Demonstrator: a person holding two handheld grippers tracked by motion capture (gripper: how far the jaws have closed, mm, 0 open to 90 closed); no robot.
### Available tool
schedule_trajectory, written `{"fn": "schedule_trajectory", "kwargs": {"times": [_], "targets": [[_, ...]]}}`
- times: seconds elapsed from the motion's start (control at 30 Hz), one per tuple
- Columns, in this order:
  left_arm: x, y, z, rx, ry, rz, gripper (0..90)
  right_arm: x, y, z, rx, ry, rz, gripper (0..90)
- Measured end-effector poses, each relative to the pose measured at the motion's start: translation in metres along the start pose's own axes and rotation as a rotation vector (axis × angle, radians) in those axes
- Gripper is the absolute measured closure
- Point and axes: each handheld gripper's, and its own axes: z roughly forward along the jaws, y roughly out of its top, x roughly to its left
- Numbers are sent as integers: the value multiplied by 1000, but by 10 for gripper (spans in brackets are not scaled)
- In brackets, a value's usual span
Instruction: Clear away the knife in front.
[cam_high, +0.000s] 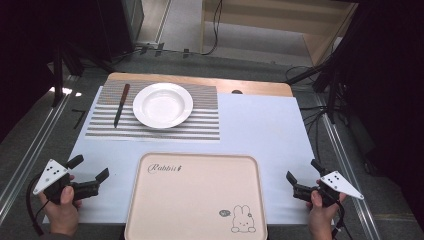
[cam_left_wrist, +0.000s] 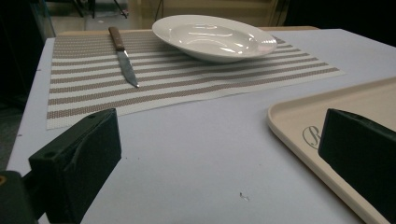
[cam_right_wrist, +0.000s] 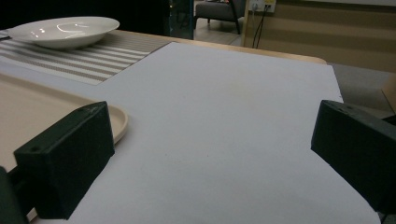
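Observation:
A white deep plate rests on a striped placemat at the back of the table. A knife with a brown handle lies on the mat left of the plate. A beige tray with a rabbit print sits empty at the front centre. My left gripper is open and holds nothing, left of the tray near the front edge. My right gripper is open and holds nothing, right of the tray. In the left gripper view, the knife, the plate and the tray's corner lie ahead.
A pale sheet covers the table, with the wooden tabletop showing at the back. Metal rails run along both sides. Cables lie on the floor at the right. A wooden cabinet stands behind.

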Motion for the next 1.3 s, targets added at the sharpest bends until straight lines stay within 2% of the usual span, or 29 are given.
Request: {"fn": "schedule_trajectory", "kwargs": {"times": [0.17, 0.27, 0.33, 0.47, 0.53, 0.73, 0.9, 1.1, 1.3], "targets": [[-1, 10, -5, -3, 25, -4, 0, 1, 0, 0, 0, -1, -8, 0], [-2, 19, -8, -23, 32, -25, 0, 1, 0, -1, -3, 0, -10, 0], [-3, 25, -8, -20, 39, -28, 0, 1, 0, -1, -5, 2, -10, 0], [-7, 40, -4, -3, 39, -3, 0, 2, 0, -1, -2, 5, -16, 0], [-8, 48, -1, -3, 26, 5, 0, 2, 0, -1, -1, 6, -17, 0], [-12, 72, 10, 4, 3, 39, 0, 2, -1, -1, -4, 10, -18, 0], [-11, 88, 23, 10, -8, 35, 0, 2, -1, -1, -4, 11, -19, 0], [-5, 98, 41, 48, -13, 42, 0, 2, -1, -1, -5, 12, -19, 0], [3, 106, 58, 76, -6, 32, 0, 3, -1, -1, -3, 12, -23, 0]]}}
